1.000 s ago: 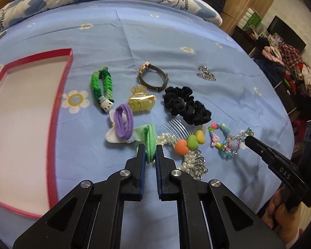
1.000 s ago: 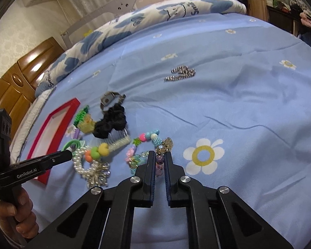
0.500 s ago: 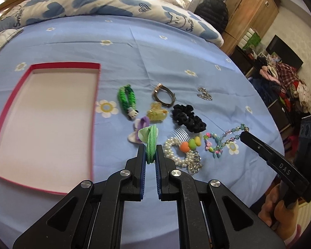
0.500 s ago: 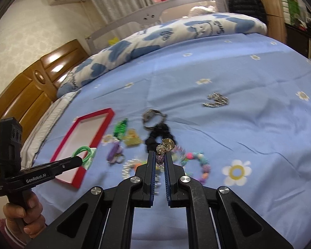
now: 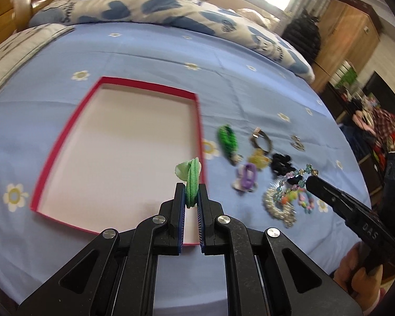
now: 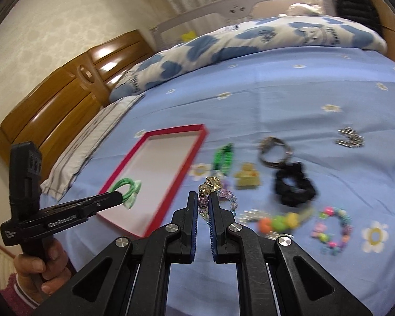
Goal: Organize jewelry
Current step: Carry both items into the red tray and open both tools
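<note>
My left gripper (image 5: 191, 188) is shut on a green hair tie (image 5: 192, 177) and holds it in the air over the right rim of the red-edged white tray (image 5: 123, 142). The same green hair tie (image 6: 126, 188) hangs from the left gripper (image 6: 118, 197) in the right wrist view, above the tray (image 6: 158, 168). My right gripper (image 6: 204, 197) is shut on a bracelet of clear pastel beads with a gold charm (image 6: 218, 193), lifted off the blue bed cover just right of the tray. In the left wrist view that bracelet (image 5: 296, 175) dangles from the right gripper (image 5: 312, 181).
On the cover right of the tray lie a green braided band (image 6: 223, 156), a yellow claw clip (image 6: 247, 177), a black scrunchie (image 6: 293, 187), a metal bangle (image 6: 275, 152), a silver chain (image 6: 350, 138), a purple hair tie (image 5: 247, 177), a pearl piece (image 5: 277, 206) and a colourful bead bracelet (image 6: 333, 227). Pillows line the far side.
Both grippers rose off the bed and swung left towards the tray. The green hair tie and the pastel bead bracelet came up with them, and the tray has come fully into view.
</note>
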{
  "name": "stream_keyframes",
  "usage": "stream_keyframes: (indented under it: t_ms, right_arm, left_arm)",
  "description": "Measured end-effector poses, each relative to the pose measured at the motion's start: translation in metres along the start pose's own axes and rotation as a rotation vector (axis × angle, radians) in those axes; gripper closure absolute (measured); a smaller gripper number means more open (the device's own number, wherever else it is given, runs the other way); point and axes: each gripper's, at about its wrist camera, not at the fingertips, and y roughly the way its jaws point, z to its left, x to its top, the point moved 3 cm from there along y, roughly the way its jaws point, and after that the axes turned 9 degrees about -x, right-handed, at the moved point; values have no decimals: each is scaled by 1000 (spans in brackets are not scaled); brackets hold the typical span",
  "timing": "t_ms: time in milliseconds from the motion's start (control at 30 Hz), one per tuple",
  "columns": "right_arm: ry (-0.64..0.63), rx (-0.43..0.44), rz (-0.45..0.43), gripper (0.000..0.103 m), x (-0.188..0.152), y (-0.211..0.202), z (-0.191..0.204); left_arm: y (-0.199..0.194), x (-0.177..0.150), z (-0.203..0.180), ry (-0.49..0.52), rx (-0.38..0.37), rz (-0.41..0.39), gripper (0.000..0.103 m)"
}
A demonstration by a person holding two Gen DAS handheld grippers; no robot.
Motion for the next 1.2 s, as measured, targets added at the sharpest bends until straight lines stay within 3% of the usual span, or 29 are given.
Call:
stream_keyframes:
  t_ms: [500, 1033, 1067, 1200]
  right_arm:
    - [-122, 170, 92, 96, 0, 74, 109]
    - [-145, 131, 263, 96, -32, 136, 115]
    - [-145, 130, 267, 96, -32, 137, 114]
    - [-148, 127, 280, 90, -30, 139, 113]
  left_arm:
    - [0, 4, 85, -111, 120, -3, 96]
    - [30, -7, 115, -142, 159, 80, 94]
    - [30, -7, 114, -138, 161, 83, 93]
    - [29, -8, 112, -125, 175, 84, 70]
